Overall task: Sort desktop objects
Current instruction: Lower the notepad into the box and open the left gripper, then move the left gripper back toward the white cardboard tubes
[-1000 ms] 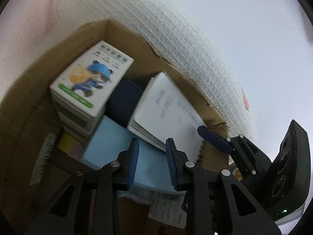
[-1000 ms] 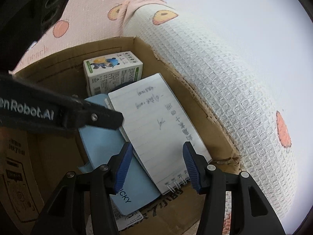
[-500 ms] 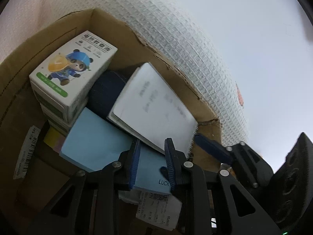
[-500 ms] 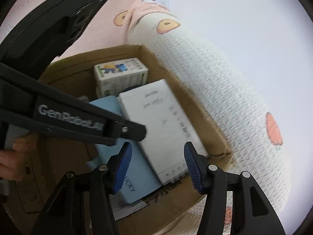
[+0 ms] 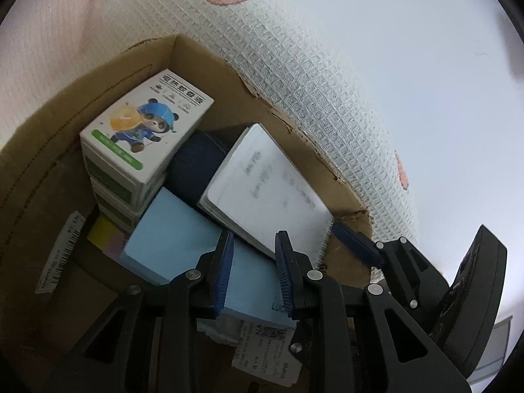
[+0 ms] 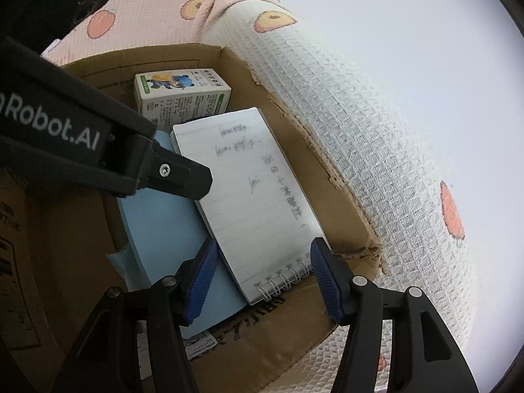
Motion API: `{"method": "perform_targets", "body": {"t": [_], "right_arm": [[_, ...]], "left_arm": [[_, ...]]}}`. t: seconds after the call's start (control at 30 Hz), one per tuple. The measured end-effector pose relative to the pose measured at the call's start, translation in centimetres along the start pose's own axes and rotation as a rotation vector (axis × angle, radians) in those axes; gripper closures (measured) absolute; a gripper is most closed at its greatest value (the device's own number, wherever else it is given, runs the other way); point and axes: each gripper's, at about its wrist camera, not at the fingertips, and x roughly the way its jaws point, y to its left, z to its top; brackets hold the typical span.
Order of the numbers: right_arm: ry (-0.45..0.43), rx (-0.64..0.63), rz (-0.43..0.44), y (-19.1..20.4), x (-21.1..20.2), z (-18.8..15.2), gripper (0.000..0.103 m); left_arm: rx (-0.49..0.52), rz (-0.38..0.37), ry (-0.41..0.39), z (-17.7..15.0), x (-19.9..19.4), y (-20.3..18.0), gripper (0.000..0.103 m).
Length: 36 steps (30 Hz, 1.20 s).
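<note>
Notebook point(image 6: 255, 203) and other desk things are seen inside a cardboard box point(image 6: 327, 190), over which both grippers are held, angled downward. The right gripper point(image 6: 262, 281) is poised above the notebook's spiral edge; its jaws have just been opening, and they stand apart with that edge between them, the pads not pressing on it. The left gripper point(image 5: 253, 273) is held over the blue pad point(image 5: 170, 239), its narrower jaws parted with nothing clamped; whether the pads touch the pad's surface cannot be told. In the right view the left gripper's finger point(image 6: 170, 170) is seen crossing above the pad, just beside the notebook.

Within the box, the notebook is laid tilted, resting partly on the blue pad and partly on a dark blue object point(image 5: 196, 167). Small white panda boxes point(image 5: 144, 137) are stacked in the far corner, touching the dark object. A yellow item point(image 5: 100, 234) is tucked under the stack. A receipt point(image 5: 262, 353) is lying at the near side. The box is set on a patterned mat point(image 5: 294, 49).
</note>
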Motion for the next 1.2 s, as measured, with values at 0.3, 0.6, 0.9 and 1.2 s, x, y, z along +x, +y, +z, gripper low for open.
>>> {"method": "perform_targets", "body": {"t": [0.3, 0.6, 0.9, 1.2], "right_arm": [[-0.041, 0.03, 0.116, -0.5, -2.6, 0.1, 0.046], [-0.119, 0.063, 0.158, 0.2, -8.2, -1.6, 0.042], [-0.281, 0.057, 0.235, 3.9, -12.5, 0.1, 0.04], [-0.491, -0.131, 0.301, 10.9, -16.0, 0.2, 0.038]], "left_arm": [[0.061, 0.079, -0.066, -0.3, -3.3, 0.2, 0.046], [0.108, 0.114, -0.22, -2.8, -10.0, -3.0, 0.045], [0.081, 0.211, -0.42, -8.8, -17.4, -1.7, 0.045], [-0.026, 0.32, -0.523, -16.4, -22.0, 2.2, 0.046]]}}
